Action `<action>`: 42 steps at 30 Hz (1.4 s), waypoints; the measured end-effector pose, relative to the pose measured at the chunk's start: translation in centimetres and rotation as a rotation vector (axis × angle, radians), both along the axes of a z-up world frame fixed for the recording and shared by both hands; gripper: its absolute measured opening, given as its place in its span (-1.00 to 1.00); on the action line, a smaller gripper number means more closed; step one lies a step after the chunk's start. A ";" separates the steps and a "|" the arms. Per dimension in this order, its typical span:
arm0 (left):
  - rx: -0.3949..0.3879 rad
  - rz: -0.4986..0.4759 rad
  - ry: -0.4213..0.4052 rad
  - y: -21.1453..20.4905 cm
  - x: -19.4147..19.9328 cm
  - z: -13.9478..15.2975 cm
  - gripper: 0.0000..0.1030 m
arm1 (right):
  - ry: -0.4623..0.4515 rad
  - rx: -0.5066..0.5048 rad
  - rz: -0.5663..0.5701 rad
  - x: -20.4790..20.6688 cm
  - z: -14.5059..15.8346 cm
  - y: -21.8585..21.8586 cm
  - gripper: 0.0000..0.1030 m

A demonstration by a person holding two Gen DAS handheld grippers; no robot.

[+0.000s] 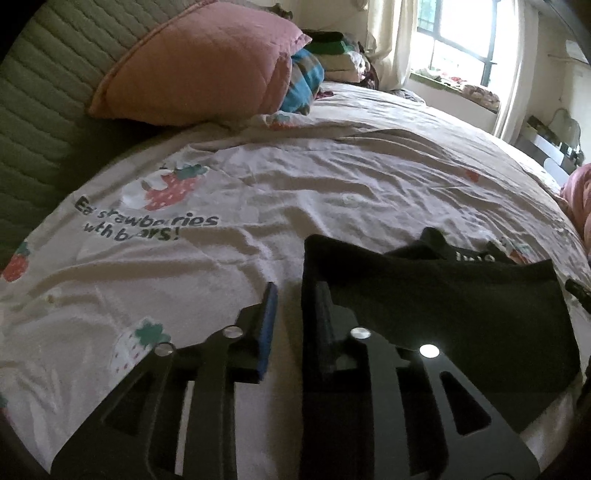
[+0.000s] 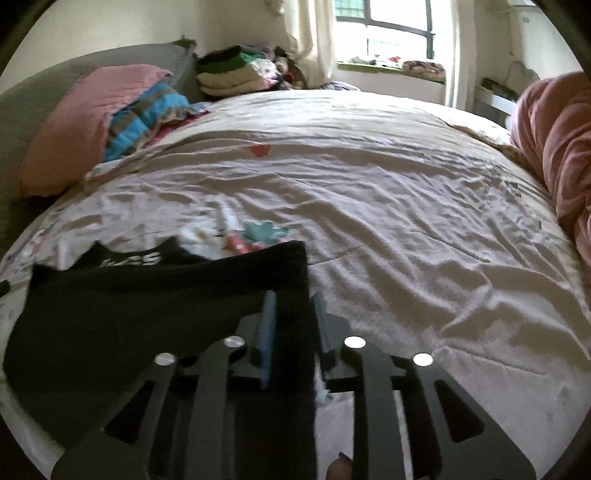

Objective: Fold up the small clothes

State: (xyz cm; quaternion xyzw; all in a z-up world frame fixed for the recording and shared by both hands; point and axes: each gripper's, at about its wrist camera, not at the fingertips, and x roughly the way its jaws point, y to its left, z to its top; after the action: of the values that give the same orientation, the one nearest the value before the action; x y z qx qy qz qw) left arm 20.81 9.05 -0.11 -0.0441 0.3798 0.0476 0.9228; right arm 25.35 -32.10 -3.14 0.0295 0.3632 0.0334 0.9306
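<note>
A black garment (image 1: pixel 424 302) lies folded flat on the sheet (image 1: pixel 258 184), stretched between the two grippers, with white lettering on a layer peeking out at its far edge. The left gripper (image 1: pixel 295 299) sits at the garment's left edge: its jaws stand narrowly apart, the right finger over the cloth and the left finger over bare sheet, with the edge of the fabric running up the gap; no pad visibly presses on it. The right gripper (image 2: pixel 293 306) sits at the garment's (image 2: pixel 147 306) right edge, jaws likewise a little apart, a strip of black fabric lying between them without looking pinched. Ahead of the left gripper the sheet shows a strawberry print and dark lettering. Farther ahead and to the left lie a pink pillow (image 1: pixel 199 62) and a striped blue cloth (image 1: pixel 303 81), with a pile of folded clothes (image 2: pixel 236 74) beyond. A window (image 2: pixel 384 26) stands at the far end.
</note>
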 end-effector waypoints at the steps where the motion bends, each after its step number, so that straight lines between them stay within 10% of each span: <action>1: -0.006 -0.003 0.003 -0.2 -0.4 0.1 -0.58 | -0.001 0.002 0.033 -0.7 0.5 0.5 -0.47; 16: -0.109 -0.077 0.068 -3.6 -5.0 -2.1 -0.31 | 0.055 0.020 0.208 -7.2 0.8 5.1 -0.26; 42: -0.091 -0.113 0.118 -6.5 -7.2 -1.6 -0.03 | 0.089 -0.007 0.156 -8.9 -0.1 3.1 0.06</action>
State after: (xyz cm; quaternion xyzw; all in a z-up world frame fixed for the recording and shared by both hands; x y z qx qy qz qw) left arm 13.59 2.57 -1.72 -0.0615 0.4370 -0.0193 0.8972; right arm 16.41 -28.98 -3.21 -0.0006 0.4054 0.1030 0.9083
